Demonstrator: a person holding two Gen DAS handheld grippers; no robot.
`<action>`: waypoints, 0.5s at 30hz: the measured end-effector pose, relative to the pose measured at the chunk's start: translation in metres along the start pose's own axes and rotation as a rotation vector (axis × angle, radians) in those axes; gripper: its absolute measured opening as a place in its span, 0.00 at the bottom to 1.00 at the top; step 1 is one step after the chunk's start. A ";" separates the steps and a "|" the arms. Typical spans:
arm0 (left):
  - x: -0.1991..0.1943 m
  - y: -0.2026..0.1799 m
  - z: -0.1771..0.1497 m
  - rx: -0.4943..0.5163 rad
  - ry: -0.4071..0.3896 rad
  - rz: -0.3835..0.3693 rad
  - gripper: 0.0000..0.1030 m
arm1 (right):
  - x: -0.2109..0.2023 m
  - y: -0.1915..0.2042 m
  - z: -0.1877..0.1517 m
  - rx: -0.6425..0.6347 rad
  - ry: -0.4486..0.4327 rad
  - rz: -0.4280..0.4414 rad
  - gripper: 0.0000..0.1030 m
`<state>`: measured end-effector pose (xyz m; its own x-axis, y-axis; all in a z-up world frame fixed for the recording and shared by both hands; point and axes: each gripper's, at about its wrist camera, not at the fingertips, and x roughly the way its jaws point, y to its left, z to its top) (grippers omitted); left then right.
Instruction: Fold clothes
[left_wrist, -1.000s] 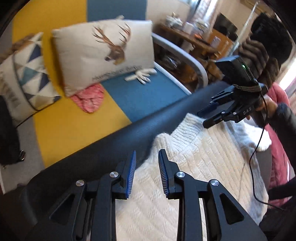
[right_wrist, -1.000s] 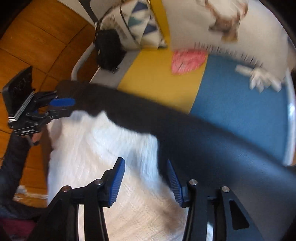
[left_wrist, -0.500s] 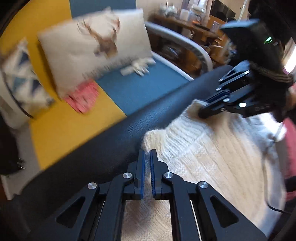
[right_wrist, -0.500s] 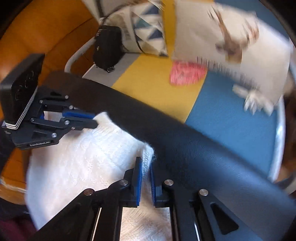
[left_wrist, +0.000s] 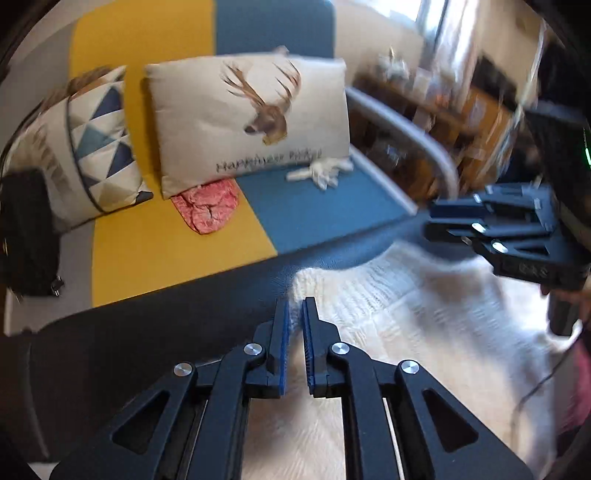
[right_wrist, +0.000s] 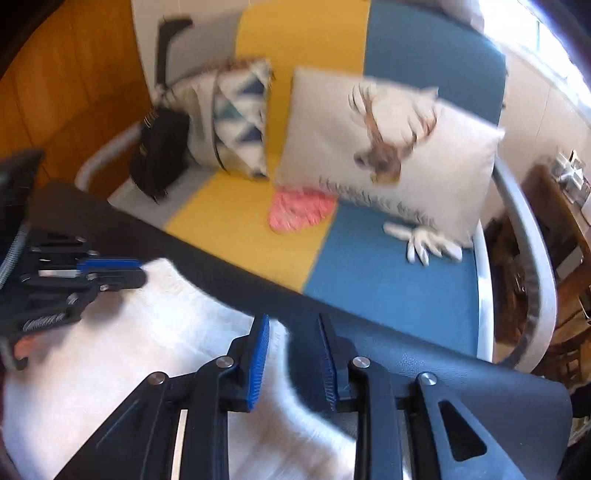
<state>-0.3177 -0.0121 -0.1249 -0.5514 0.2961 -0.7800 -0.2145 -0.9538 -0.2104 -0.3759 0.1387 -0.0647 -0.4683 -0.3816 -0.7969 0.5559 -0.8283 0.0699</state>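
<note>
A white knitted sweater (left_wrist: 424, 332) lies spread on the dark surface (left_wrist: 147, 332), filling the lower right of the left wrist view. The left hand-held gripper (left_wrist: 293, 314) is pinched narrowly on its far corner; the right hand-held gripper (right_wrist: 291, 332) stands parted over the other corner, gripping nothing. The knit looks soft, light and floppy, likely to sag and stretch, so the ribbed edge corners seem the soundest holds.

The deer pillow (left_wrist: 247, 118) carries one line of script under the deer; it begins like "Happiness", and the rest is too blurred. The right gripper (left_wrist: 430, 223) body shows faint letters, unreadable.
</note>
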 end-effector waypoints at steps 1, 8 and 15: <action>-0.012 0.011 0.000 -0.044 -0.006 -0.018 0.08 | -0.009 0.008 0.001 -0.004 -0.003 0.064 0.26; -0.092 0.098 -0.038 -0.188 0.003 0.111 0.08 | 0.000 0.093 -0.013 -0.103 0.166 0.317 0.26; -0.110 0.127 -0.066 -0.185 0.049 0.174 0.09 | 0.056 0.150 0.004 -0.096 0.228 0.248 0.26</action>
<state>-0.2309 -0.1689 -0.1046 -0.5262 0.1286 -0.8406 0.0335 -0.9846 -0.1715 -0.3215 -0.0090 -0.0962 -0.1516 -0.4555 -0.8773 0.7005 -0.6757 0.2298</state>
